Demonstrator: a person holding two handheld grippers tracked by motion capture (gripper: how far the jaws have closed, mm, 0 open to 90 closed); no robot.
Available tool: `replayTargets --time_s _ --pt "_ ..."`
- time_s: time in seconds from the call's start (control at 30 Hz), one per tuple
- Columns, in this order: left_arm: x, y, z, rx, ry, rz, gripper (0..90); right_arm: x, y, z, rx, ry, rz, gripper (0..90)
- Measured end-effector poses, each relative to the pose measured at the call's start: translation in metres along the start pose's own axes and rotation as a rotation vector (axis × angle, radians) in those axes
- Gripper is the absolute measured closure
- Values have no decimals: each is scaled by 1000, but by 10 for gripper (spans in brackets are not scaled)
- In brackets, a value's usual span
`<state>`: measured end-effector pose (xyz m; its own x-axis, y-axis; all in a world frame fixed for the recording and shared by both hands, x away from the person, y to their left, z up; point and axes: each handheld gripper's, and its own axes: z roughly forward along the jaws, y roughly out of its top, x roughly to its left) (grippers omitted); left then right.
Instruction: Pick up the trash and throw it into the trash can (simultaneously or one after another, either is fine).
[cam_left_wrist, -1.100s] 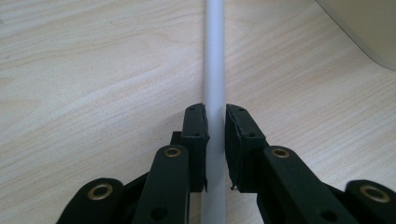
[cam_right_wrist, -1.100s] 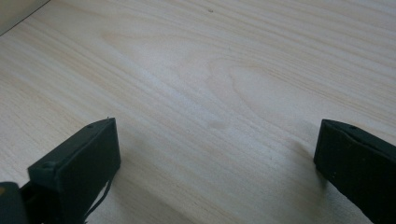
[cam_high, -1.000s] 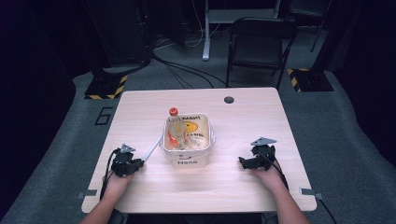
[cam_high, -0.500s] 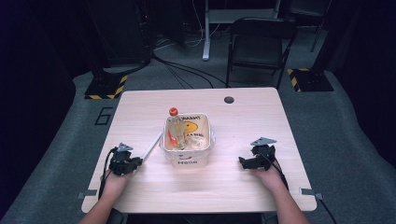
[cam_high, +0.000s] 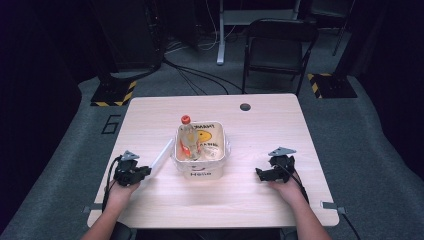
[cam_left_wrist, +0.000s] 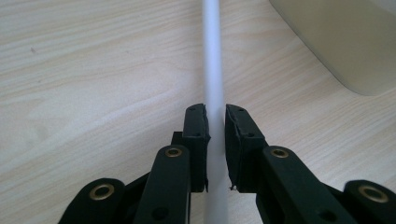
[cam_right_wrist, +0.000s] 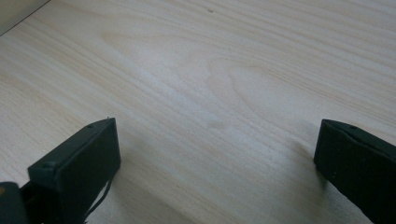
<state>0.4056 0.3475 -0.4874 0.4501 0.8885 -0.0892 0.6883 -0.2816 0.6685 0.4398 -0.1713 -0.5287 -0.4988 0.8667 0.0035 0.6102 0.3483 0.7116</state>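
chair (cam_high: 280, 45): behind table | floor cables (cam_high: 200, 75): beyond far edge | grommet hole (cam_high: 245, 106): tabletop

Pale wood-grain table (cam_high: 260, 200) with a smooth matt face, white matt plastic tube (cam_left_wrist: 214, 70), white plastic tub (cam_high: 201, 170) with a soft sheen, matt black jaws with brass-coloured rivets, clear glossy plastic bottle (cam_high: 187, 139)

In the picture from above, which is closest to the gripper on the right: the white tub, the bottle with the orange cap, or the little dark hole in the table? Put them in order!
From the right gripper, by the high view:
1. White tub, just to its left at the table's middle.
2. Dark hole, up ahead near the far edge.
3. Bottle, leaning in the tub's far left side.
The hole and the bottle are nearly a tie.
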Motion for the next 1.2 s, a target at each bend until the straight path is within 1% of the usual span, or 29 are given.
replayTargets --time_s 0.03,0.07,0.1,0.13,0.2,0.23,0.3,0.33,0.37,0.43,0.47,0.5,0.53,0.63,0.67,0.87,0.93,1.03,1.1,1.13,1.2 --pt "2 1 -2 9 -8 8 789 0 0 0 0 0 0 0" --pt "2 2 -3 0 -12 -2 789 0 0 0 0 0 0 0" --pt "3 3 -5 4 -10 6 789 0 0 0 0 0 0 0" --pt "3 4 -6 5 -12 -1 790 0 0 0 0 0 0 0" --pt "5 6 -10 3 -16 11 789 0 0 0 0 0 0 0" --pt "5 7 -11 -8 -15 0 790 0 0 0 0 0 0 0" --pt "7 9 -15 -2 -17 11 790 0 0 0 0 0 0 0" --pt "7 10 -16 -12 -14 6 790 0 0 0 0 0 0 0" --pt "8 11 -19 -8 -22 5 790 0 0 0 0 0 0 0" --pt "9 14 -23 -7 -19 22 790 0 0 0 1 0 0 0" --pt "9 15 -24 -4 -23 17 790 0 0 0 0 0 0 0" --pt "8 18 -26 -12 -23 16 790 0 0 0 0 0 0 0" --pt "9 19 -28 -5 -28 27 790 0 0 0 0 0 0 0" --pt "8 26 -33 -18 -26 33 790 0 0 0 0 0 0 0" --pt "8 29 -35 -14 -32 42 790 0 0 0 0 0 0 0" --pt "4 41 -40 -20 -45 58 790 0 0 0 0 0 0 0" --pt "3 46 -41 -12 -51 73 790 0 0 0 0 0 0 0" --pt "1 54 -43 -18 -58 80 790 0 0 0 0 0 0 0" --pt "-1 58 -45 -25 -56 86 790 0 0 0 0 0 0 0" --pt "-1 61 -47 -17 -61 95 790 0 0 0 0 0 0 0" --pt "-3 67 -50 -27 -63 101 790 0 0 0 0 0 0 0"
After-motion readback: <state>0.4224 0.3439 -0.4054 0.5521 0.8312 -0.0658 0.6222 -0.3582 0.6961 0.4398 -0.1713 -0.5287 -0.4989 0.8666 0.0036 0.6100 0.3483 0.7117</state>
